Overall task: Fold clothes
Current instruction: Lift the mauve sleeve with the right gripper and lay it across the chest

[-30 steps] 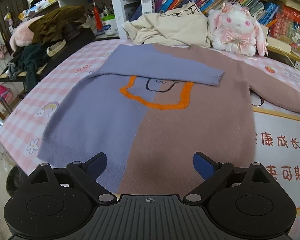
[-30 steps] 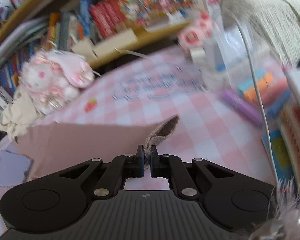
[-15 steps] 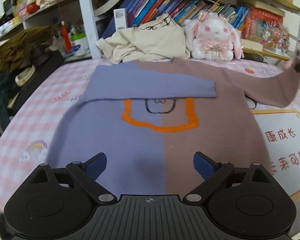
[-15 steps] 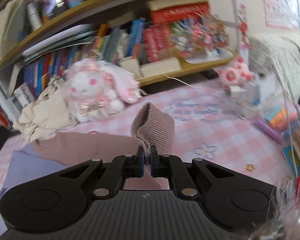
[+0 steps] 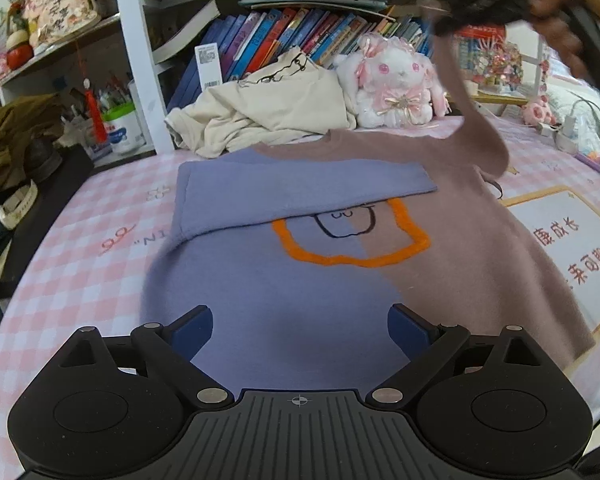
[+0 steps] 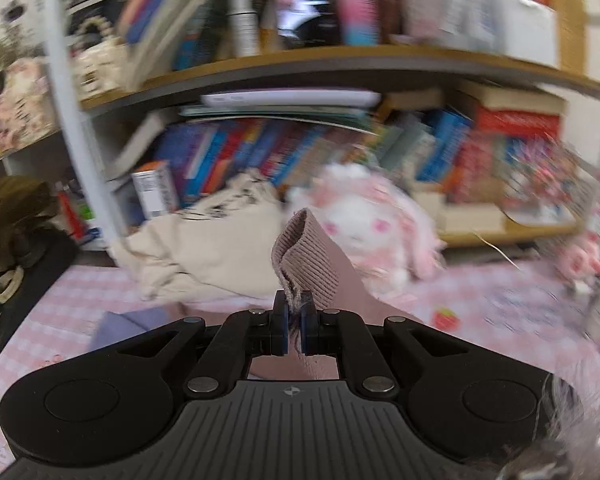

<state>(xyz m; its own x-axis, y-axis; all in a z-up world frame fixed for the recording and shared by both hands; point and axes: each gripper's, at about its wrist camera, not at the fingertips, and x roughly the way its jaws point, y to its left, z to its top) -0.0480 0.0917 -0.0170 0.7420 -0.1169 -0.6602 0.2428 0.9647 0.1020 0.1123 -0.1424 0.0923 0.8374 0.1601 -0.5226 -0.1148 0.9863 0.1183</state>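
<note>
A half purple, half brown sweater (image 5: 300,272) with an orange outline lies flat on the pink checked table. Its purple sleeve (image 5: 300,188) is folded across the chest. My left gripper (image 5: 300,328) is open and empty, hovering over the sweater's lower hem. My right gripper (image 6: 295,320) is shut on the ribbed cuff of the brown sleeve (image 6: 306,264) and holds it high above the table. In the left wrist view the brown sleeve (image 5: 472,120) rises from the shoulder to the right gripper (image 5: 460,20) at the top right.
A cream garment (image 5: 268,116) and a pink plush rabbit (image 5: 396,88) sit at the table's far edge under the bookshelf (image 5: 300,32). Dark clothes (image 5: 16,132) pile at the left. A white printed mat (image 5: 568,236) lies at the right.
My right gripper has lifted the brown sleeve off the table and swung it up and leftward. My left gripper has moved closer over the sweater, still open.
</note>
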